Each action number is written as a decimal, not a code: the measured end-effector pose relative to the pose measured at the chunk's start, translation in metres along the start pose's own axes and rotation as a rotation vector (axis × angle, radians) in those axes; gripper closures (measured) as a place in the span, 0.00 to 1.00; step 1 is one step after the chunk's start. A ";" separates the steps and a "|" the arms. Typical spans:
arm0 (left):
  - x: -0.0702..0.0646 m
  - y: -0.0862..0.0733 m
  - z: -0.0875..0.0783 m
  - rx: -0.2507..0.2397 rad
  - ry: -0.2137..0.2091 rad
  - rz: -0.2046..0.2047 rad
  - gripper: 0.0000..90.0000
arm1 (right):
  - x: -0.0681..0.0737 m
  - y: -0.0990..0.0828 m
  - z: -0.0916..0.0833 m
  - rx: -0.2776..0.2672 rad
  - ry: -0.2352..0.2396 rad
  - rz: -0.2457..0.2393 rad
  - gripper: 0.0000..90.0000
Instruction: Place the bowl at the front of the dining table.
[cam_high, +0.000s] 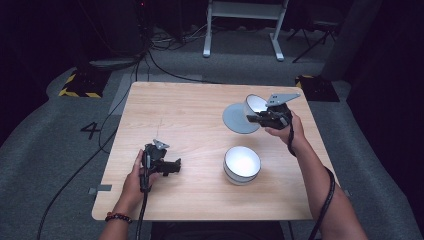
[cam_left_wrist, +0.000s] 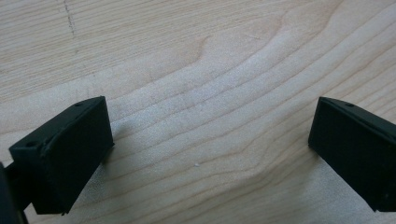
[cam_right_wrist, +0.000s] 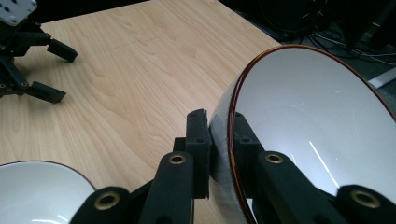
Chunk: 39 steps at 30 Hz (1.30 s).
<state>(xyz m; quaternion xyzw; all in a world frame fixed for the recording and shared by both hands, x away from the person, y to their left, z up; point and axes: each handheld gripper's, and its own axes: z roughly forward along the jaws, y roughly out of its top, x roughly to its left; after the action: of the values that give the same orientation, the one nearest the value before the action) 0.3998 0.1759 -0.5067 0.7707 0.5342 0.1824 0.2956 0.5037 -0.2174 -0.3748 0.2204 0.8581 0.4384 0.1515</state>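
My left gripper (cam_high: 172, 166) rests low over bare table (cam_high: 190, 130), fingers (cam_left_wrist: 65, 154) spread wide, empty. White bowl (cam_high: 242, 164) sits front-centre. My right gripper (cam_high: 257, 119) fingers clamp second bowl's (cam_high: 255, 105) rim, tilted, above grey plate (cam_high: 235, 120).

On the table (cam_high: 175, 110), the left gripper (cam_high: 176, 167) sits lower left, a bowl (cam_high: 242, 163) lower right of centre, and the right gripper (cam_high: 253, 119) holds a tilted bowl (cam_high: 254, 104) above a plate (cam_high: 235, 120) upper right.
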 end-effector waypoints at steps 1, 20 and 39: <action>0.000 0.000 0.000 0.000 0.000 0.000 0.00 | -0.002 0.000 0.002 0.004 -0.003 0.005 0.91; 0.000 0.000 0.000 -0.001 0.000 0.001 0.00 | -0.026 0.000 0.030 0.041 -0.027 0.032 0.91; 0.000 0.000 0.000 0.002 -0.002 0.002 0.00 | -0.040 0.003 0.059 0.094 -0.050 0.044 0.91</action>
<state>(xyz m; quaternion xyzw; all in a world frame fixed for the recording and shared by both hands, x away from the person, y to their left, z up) 0.4003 0.1759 -0.5065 0.7717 0.5332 0.1816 0.2952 0.5655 -0.1965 -0.4034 0.2569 0.8685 0.3954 0.1527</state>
